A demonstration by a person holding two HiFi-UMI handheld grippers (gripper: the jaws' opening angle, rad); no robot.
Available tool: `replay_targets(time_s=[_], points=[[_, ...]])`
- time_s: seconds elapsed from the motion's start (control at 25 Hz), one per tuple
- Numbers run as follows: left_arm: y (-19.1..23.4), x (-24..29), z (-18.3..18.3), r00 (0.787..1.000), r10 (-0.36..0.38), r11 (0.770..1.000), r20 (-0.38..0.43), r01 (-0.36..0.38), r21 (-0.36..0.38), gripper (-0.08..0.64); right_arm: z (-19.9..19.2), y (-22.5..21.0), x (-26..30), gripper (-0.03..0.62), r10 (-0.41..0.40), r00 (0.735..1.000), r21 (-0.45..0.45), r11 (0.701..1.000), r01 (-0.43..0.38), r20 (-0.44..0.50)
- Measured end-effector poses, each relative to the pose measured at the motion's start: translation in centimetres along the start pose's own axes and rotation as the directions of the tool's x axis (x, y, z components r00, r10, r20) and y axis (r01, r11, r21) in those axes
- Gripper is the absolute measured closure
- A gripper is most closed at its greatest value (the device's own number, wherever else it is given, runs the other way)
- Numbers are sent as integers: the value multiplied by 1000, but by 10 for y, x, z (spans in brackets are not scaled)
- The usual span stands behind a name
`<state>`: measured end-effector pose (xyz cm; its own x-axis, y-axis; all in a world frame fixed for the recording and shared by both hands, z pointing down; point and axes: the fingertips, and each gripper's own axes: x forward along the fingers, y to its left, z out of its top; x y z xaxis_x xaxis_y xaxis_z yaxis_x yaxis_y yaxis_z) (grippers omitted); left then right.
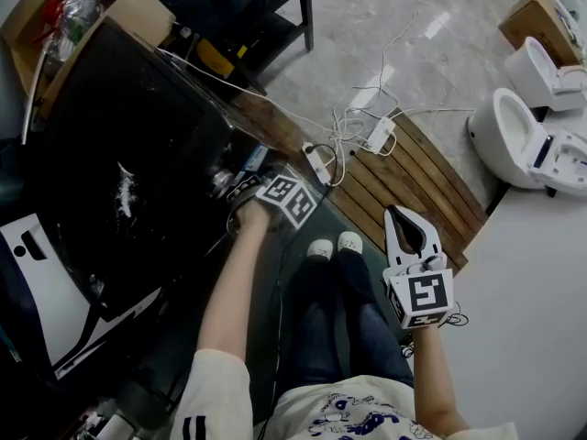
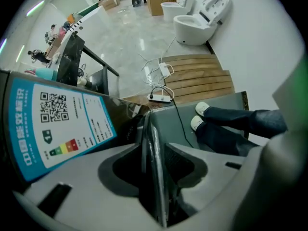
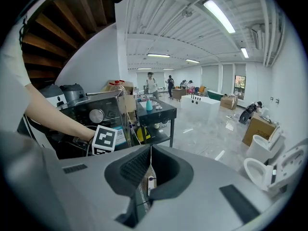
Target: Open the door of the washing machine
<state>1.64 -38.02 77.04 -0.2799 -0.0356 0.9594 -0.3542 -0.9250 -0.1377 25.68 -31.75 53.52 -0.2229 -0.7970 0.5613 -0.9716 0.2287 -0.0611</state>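
The black washing machine (image 1: 138, 154) fills the left of the head view; a blue-rimmed energy label (image 2: 57, 124) sticks to it. My left gripper (image 1: 243, 193) points steeply down at its front right corner. In the left gripper view a thin door edge (image 2: 150, 129) runs straight between the jaws of the left gripper (image 2: 151, 148); they stand open around it with narrow dark gaps on either side. My right gripper (image 1: 396, 214) hangs over the floor, apart from the machine. In its own view the right gripper (image 3: 149, 170) is shut with nothing in it, and the machine (image 3: 91, 117) shows at the left.
White power strips and cables (image 1: 316, 163) lie on a wooden deck (image 1: 404, 172) just beyond the person's white shoes (image 1: 335, 244). Two toilets (image 1: 514, 136) stand at the right. A black table (image 1: 248, 7) and a cardboard box (image 1: 55, 16) are behind the machine.
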Motion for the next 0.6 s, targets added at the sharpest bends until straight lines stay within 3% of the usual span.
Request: replay_targets(time_s=[0.08,0.16,0.36,0.6], points=[[6,0,-1,999,46,999,-9,-46,7,472,0,1,2,574,0,1000,-1,1000,0,-2],[6,0,-1,999,41,999,-5,-41,12,476,0,2,4,574,-1,1000,-3,1000,1,-4],[-19,1,2,998,-55,998,6,55,16,480,1,4,8,574,-3,1000,3,1000,3,-6],[-52,-1,3,998,-61,995,-4,61,74,480,6,11,7,574,-3,1000,-7,1000,3,1]])
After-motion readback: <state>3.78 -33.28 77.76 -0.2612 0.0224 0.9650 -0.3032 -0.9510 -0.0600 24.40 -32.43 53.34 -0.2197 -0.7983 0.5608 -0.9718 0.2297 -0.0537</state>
